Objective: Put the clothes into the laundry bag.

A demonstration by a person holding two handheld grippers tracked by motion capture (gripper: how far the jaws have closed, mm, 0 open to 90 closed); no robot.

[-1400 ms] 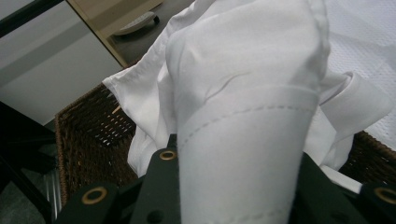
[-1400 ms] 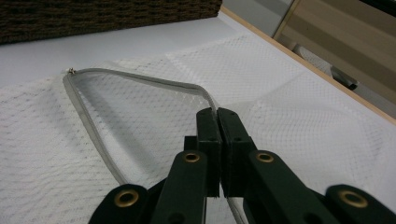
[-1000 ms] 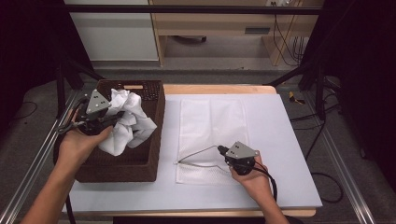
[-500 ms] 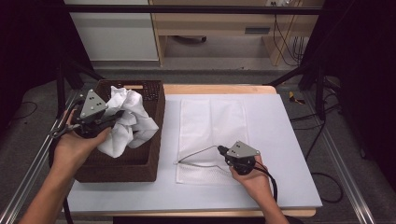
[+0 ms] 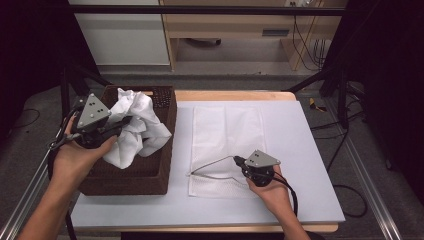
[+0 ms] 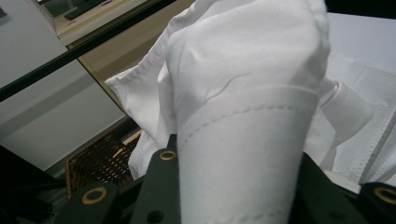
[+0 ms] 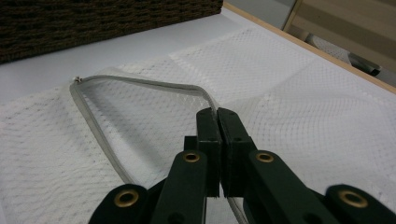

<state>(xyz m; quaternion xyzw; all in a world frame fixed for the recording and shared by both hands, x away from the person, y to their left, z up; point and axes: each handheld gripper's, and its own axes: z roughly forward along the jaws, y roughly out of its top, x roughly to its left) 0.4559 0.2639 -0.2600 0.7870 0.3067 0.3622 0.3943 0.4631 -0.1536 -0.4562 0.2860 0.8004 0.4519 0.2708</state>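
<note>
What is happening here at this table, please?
A person works with two handheld grippers. The left gripper has its fingers closed on a crumpled white cloth and holds it above the dark wicker basket. The right gripper pinches the zipper edge of a white mesh laundry bag lying flat on the table, holding its mouth open. The cloth is not yet in the bag.

Left claw [image 5: 122, 127] lifted white cloth [image 5: 137, 127] slightly higher above basket [image 5: 167, 145].

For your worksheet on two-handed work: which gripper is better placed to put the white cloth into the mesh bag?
Left: the left gripper grips the white cloth above the basket; the right gripper pinches the mesh bag opening.
</note>
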